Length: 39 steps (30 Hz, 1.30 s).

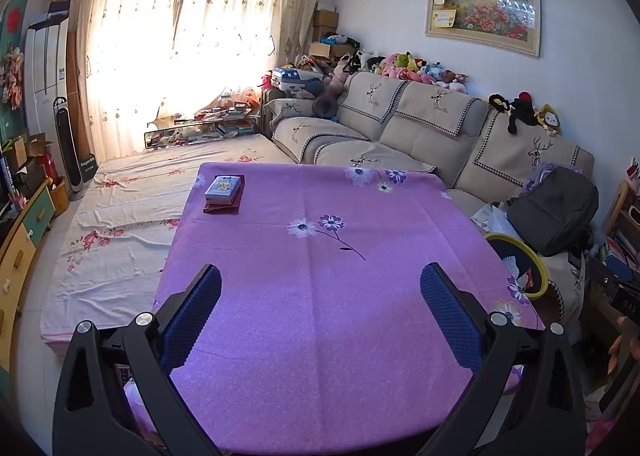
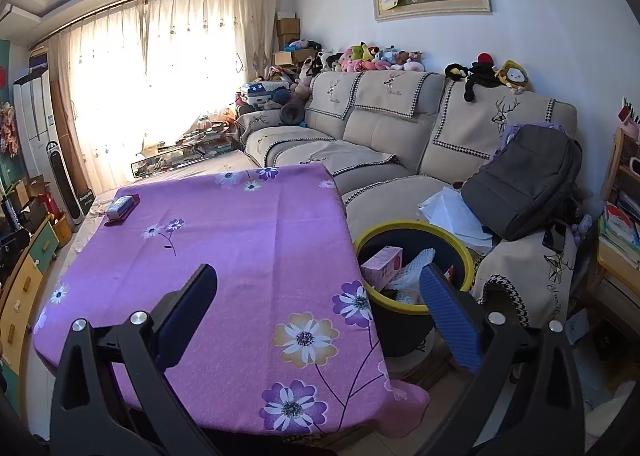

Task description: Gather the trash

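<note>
Both tongs spread wide, nothing between the fingers. Left gripper (image 1: 320,304) hangs over the near half of the table, above the purple flowered tablecloth (image 1: 320,216); its blue pads face each other across bare cloth. Right gripper (image 2: 318,304) sits over the table's right corner, its left finger above the cloth, its right finger in front of the trash bin (image 2: 464,252). Bin: dark body, yellow rim, standing on the floor between the table and the sofa (image 2: 380,136), just beside the table edge. Inside it: a pink box (image 2: 382,264) tilted against the near wall, white foam netting (image 2: 416,262) next to it, more scraps beneath that cannot be made out. On the far left corner of the table, a small blue box (image 1: 223,188) lying on a dark red flat item (image 1: 222,207). Grey backpack (image 2: 520,184) and loose white papers (image 2: 452,212) on the sofa seat behind the bin. Plush toys along the sofa back.
</note>
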Available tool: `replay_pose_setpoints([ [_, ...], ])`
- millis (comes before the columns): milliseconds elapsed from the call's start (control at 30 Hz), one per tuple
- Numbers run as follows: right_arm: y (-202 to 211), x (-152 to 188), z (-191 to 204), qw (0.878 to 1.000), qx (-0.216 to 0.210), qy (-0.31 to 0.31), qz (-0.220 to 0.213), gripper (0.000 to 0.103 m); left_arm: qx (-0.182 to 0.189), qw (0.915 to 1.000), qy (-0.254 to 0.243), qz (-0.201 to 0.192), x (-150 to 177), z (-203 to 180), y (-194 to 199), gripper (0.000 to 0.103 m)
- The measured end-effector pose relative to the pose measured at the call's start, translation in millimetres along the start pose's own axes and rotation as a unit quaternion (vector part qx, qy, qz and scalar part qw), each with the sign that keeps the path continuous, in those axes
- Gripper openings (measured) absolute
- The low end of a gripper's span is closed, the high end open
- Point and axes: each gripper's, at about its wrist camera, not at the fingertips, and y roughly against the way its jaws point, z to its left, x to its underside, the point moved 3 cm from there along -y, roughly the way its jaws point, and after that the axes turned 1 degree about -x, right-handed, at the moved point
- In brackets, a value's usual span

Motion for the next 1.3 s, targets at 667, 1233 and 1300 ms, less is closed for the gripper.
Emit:
replay_pose_setpoints([
  [667,-1.9,-2.1,0.3,1.000,-0.003,0.000,0.002,0.096,0.004,0.9999,-0.011,0.000,2.9,-6.8,-2.5,0.098],
  [1233,-6.2,-2.4,2.0,1.000,-0.004,0.001,0.004,0.096,0.009,0.9999,-0.008,-0.006,-0.4,-7.4,-1.2,0.098],
  [1300,-7.9,-1.7,2.2,1.000,-0.005,0.002,0.005,0.096,0.009,0.9999,-0.009,-0.005,0.3,-6.9,-1.2,0.098],
])
